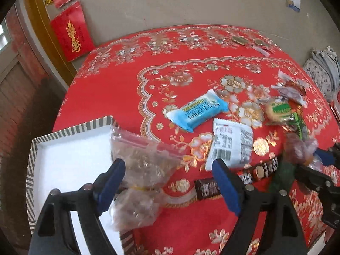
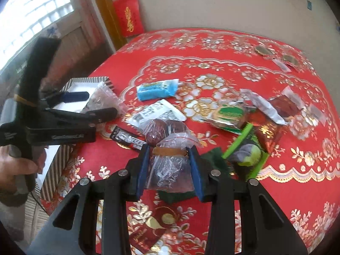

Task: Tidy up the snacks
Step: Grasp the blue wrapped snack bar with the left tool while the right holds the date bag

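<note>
Red tablecloth [image 1: 127, 80] | left hand-held gripper [image 1: 167, 182] open | right hand-held gripper [image 2: 170, 170] pinching bag [image 2: 170, 170]

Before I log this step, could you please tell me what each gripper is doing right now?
Left gripper: open, a clear bag of snacks lying loose between its jaws.
Right gripper: shut on a clear bag of dark red snacks.

Clear plastic zip bag of brown snacks [image 1: 140, 165] lies across the striped white box's rim [image 1: 85, 125]. Blue wrapped bar [image 1: 197, 110] lies flat on red cloth.
</note>
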The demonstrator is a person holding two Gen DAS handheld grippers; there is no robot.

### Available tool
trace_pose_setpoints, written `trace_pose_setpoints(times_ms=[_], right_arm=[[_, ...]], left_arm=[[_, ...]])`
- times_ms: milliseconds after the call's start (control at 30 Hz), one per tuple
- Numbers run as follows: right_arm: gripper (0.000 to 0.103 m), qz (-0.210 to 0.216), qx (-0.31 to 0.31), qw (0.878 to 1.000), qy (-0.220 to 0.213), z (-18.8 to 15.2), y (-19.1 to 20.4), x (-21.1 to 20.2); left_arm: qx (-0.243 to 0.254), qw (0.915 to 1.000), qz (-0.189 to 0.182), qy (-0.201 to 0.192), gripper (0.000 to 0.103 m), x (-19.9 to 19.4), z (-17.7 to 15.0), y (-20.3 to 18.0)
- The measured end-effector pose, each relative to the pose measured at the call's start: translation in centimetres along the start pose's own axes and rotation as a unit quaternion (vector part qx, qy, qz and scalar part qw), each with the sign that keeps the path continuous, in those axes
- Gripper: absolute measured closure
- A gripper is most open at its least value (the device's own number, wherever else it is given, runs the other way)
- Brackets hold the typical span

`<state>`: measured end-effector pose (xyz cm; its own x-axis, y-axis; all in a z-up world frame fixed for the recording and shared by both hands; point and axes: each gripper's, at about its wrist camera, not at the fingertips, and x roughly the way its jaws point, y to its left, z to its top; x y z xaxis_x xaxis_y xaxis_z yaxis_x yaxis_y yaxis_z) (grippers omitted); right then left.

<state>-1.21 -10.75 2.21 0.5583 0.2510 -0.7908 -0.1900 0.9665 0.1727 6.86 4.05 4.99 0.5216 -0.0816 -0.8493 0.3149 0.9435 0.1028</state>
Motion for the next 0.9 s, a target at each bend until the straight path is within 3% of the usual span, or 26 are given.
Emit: trace_pose_setpoints(times_ms=[167, 333, 500, 800, 867, 900], right_arm=[[0.067, 0.000, 0.016, 1.000, -0.004, 0.3, -1.3, -0.2], [0.067, 0.003, 0.020, 1.000, -0.002, 0.4, -1.6, 0.2], [0.067, 0.006, 0.027, 1.000, 0.002, 0.6, -2.3, 0.8], [0.067, 0.011, 0.036, 0.999, 0.008, 1.3, -2.9, 2.1], [0.067, 0.011, 0.033, 0.999, 0.008, 1.4, -2.7, 2.2], [0.067, 0.012, 0.032, 0.999, 0.007, 1.5, -2.6, 2.2]], left_arm=[[-0.002, 1.0000, -0.007, -0.005, 0.017, 0.5, 2.7, -0.1], [0.066, 0.9977, 0.003, 0.014, 0.017, 3.1, 5.1, -2.1], [0.147, 0.9890, -0.006, 0.019, 0.017, 5.3, 5.7, -4.1], [0.163, 0.9853, -0.032, 0.038, 0.017, 7.8, 7.1, -4.6], [0.151, 0.9860, -0.053, 0.046, 0.029, 7.7, 7.0, -4.3], [0.145, 0.9857, -0.069, 0.050, 0.046, 7.6, 6.9, -4.2]])
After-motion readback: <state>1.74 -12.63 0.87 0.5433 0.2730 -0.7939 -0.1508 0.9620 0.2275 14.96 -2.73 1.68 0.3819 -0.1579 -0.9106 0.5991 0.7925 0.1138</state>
